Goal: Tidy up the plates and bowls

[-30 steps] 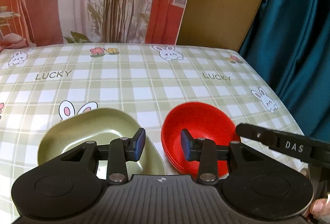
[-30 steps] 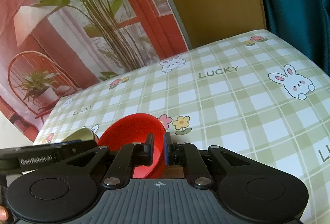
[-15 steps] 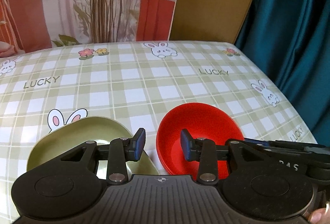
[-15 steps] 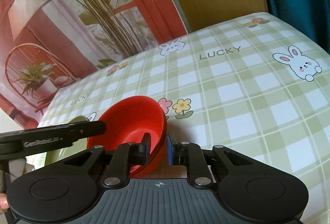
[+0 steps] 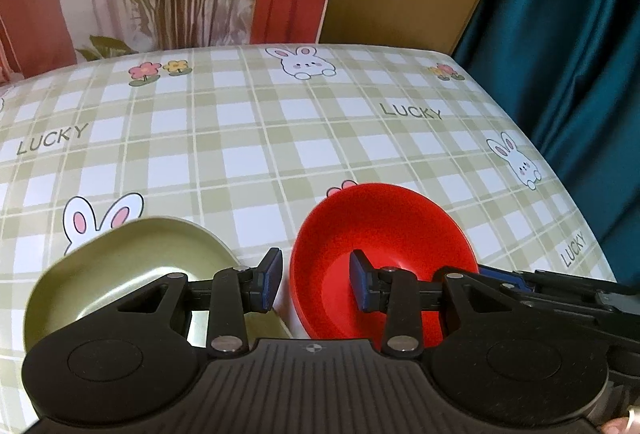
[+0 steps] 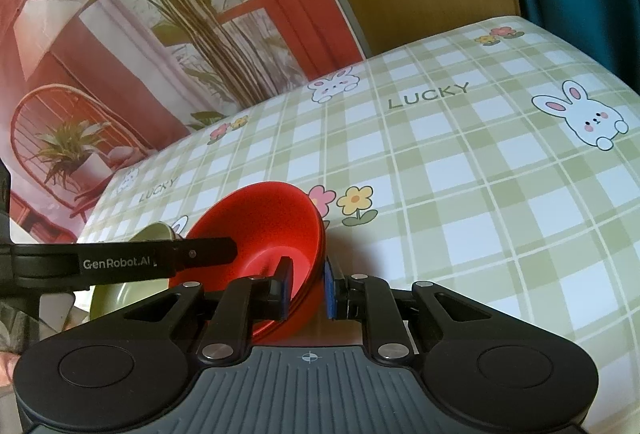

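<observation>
Red bowls' (image 6: 272, 230) rim between right hand-held gripper's (image 6: 306, 288) fingers.

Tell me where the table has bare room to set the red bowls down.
Free: the checked cloth beyond the red bowls, out to the far table edge, and the stretch to their right toward the teal curtain. Crowded: the near edge, where the green plate sits beside the bowls with both grippers, left and right.
</observation>
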Demonstrator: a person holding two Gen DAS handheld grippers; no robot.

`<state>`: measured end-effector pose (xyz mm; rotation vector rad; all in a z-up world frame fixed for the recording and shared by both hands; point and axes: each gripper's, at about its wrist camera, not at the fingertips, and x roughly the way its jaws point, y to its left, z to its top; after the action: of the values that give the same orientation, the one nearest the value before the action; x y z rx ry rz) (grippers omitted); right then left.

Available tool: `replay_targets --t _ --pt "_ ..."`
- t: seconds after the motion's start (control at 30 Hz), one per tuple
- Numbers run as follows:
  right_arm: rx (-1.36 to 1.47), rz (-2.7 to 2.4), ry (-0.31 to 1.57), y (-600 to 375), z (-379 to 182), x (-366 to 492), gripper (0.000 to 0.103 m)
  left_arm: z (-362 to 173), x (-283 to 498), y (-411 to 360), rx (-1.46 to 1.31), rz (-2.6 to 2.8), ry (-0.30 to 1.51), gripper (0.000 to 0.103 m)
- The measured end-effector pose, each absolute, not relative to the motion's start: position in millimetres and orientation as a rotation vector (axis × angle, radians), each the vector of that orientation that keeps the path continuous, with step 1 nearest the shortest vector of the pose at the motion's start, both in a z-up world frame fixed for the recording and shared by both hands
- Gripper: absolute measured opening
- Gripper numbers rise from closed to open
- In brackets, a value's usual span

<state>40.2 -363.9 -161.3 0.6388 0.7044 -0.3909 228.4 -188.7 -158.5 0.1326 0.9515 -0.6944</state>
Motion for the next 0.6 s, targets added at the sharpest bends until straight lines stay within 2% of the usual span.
replay_targets --t 0.23,0.3,0.4,0.6 --pt "0.647 -0.396 0.709 -364.4 -162.1 40.2 0.014 -158.7 222.7 -186.0 0.116 -0.688 0.953 0.035" --pt "0.653 -0.401 0.707 -365.6 -162.3 39.4 0.013 -158.9 221.0 -183.6 0.108 -0.674 0.951 0.026" --pt "0.665 -0.413 0.709 -367.8 -162.1 39.1 0.012 -158.8 222.0 -177.3 0.077 -0.664 0.955 0.019" --pt "0.664 -0.435 0.702 -367.1 -156.6 39.5 0.009 -155.9 218.2 -175.8 0.059 -0.667 0.941 0.018"
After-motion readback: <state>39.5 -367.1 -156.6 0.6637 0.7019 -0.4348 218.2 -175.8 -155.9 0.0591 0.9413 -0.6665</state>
